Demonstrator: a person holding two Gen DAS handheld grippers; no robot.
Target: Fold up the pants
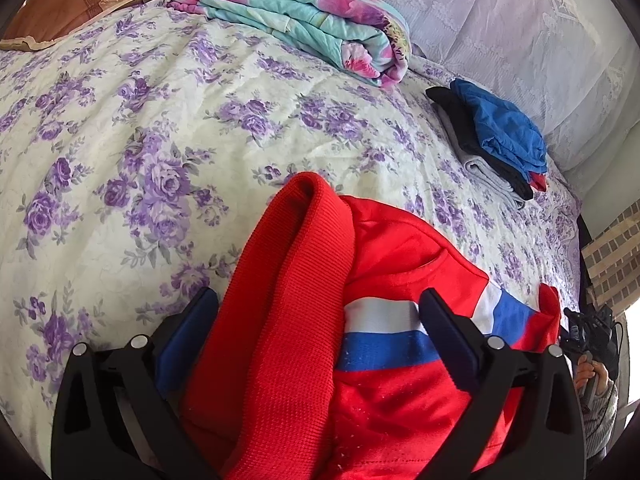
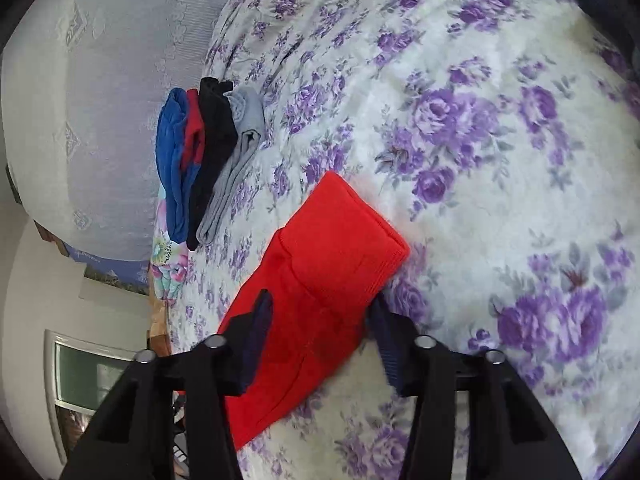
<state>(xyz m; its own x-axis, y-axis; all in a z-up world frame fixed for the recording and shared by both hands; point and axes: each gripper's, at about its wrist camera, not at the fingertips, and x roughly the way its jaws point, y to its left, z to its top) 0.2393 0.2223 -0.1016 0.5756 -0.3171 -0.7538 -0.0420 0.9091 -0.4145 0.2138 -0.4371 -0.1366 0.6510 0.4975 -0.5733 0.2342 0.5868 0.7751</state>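
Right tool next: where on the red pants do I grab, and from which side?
Take the ribbed cuff end of the red pants, coming low along the bedspread from its open side edge. It is a thick, square-ended fold lying flat, already between the right tool pads.

Bed (image 1: 168, 128) with cream bedspread, purple flower print. Lying on it: red pants (image 1: 320, 320) near the front, a stack of folded clothes (image 1: 496, 140) (blue, red, black, grey) by the far edge, a folded floral quilt (image 1: 296, 16), a brown pillow (image 1: 56, 12) at the corner.
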